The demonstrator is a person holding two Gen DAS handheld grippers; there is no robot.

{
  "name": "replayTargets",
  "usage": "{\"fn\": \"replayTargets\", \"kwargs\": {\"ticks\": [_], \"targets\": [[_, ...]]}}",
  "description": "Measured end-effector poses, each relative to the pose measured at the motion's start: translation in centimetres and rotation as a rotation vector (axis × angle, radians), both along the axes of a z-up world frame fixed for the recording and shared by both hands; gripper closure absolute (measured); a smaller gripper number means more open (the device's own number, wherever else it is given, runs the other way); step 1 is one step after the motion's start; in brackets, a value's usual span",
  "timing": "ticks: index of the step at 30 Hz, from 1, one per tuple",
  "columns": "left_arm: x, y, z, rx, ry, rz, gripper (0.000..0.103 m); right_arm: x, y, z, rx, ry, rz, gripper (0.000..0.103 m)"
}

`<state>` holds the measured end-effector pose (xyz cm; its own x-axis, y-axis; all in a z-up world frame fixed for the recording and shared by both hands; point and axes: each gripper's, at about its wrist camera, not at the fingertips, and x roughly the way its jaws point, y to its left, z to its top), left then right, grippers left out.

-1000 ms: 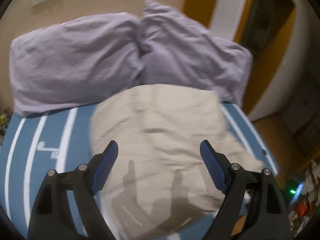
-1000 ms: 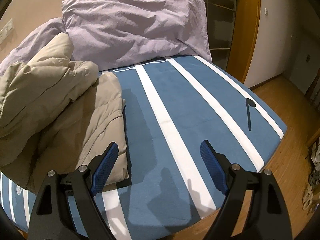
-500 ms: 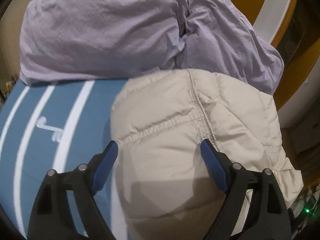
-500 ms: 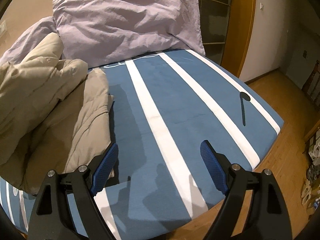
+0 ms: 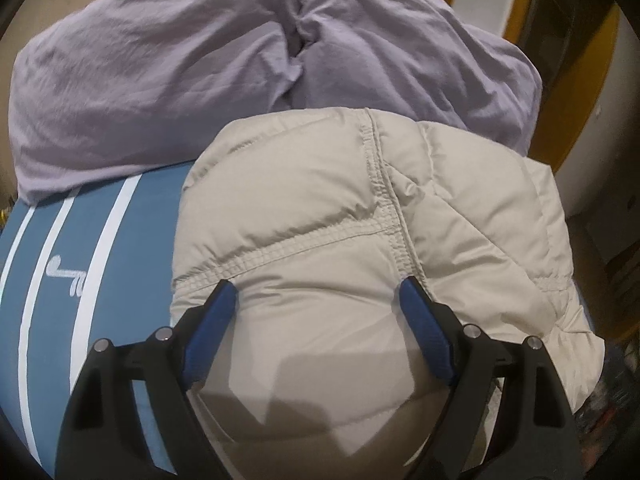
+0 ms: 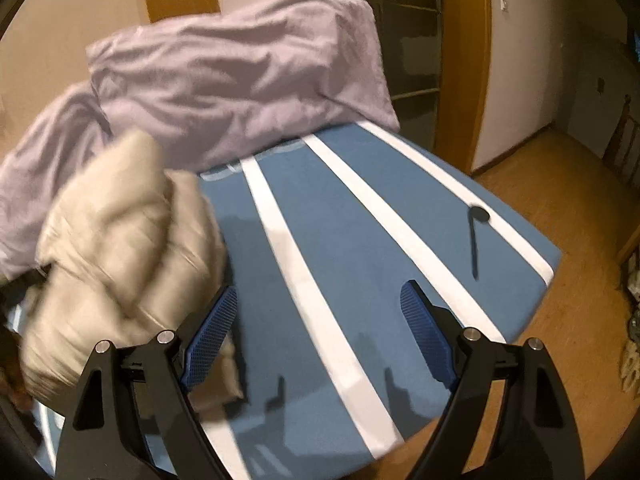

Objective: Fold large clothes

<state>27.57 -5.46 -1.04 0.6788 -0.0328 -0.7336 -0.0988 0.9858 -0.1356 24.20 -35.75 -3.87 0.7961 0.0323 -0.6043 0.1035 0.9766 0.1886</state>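
A beige padded jacket (image 5: 360,248) lies bundled on the blue bed with white stripes (image 5: 100,240). My left gripper (image 5: 316,304) is open and sits right above the jacket, the puffy fabric bulging between its blue fingers (image 5: 212,320). In the right wrist view the jacket (image 6: 120,232) is a blurred heap at the left. My right gripper (image 6: 320,312) is open and empty above the bed (image 6: 360,240), its left finger close to the jacket's edge.
Two lilac pillows (image 5: 160,68) (image 6: 240,80) lean at the head of the bed. A wooden door frame (image 6: 464,60) and wood floor (image 6: 560,208) lie past the bed's right edge. A dark music-note print (image 6: 476,236) marks the cover.
My left gripper has come down close onto the jacket, which now fills its view. My right gripper has drifted a little, and the jacket heap has shifted and blurred at its left.
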Motion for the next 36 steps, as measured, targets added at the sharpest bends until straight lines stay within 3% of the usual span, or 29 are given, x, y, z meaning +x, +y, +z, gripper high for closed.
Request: {"fn": "replayTargets", "kwargs": {"ticks": [5, 9, 12, 21, 29, 36], "targets": [[0.2, -0.9, -0.7, 0.034, -0.03, -0.002, 0.019, 1.2, 2.6, 3.1, 0.016, -0.059, 0.12, 0.035], [0.5, -0.6, -1.2, 0.028, -0.037, 0.001, 0.018, 2.5, 6.4, 4.3, -0.012, -0.074, 0.236, 0.052], [0.5, -0.6, -1.3, 0.033, -0.04, -0.002, 0.018, 3.6, 9.2, 4.9, -0.022, -0.076, 0.299, 0.058], [0.4, -0.5, -1.4, 0.019, -0.042, -0.009, 0.018, 6.9, 13.5, 5.8, -0.063, -0.081, 0.334, 0.061], [0.3, -0.1, -1.2, 0.001, -0.053, -0.026, 0.017, 9.1, 13.4, 1.9, -0.117, -0.027, 0.299, 0.06], [0.0, -0.7, -0.5, 0.019, -0.066, -0.054, 0.016, 9.8, 12.8, -0.7, -0.086, -0.01, 0.293, 0.06]]}}
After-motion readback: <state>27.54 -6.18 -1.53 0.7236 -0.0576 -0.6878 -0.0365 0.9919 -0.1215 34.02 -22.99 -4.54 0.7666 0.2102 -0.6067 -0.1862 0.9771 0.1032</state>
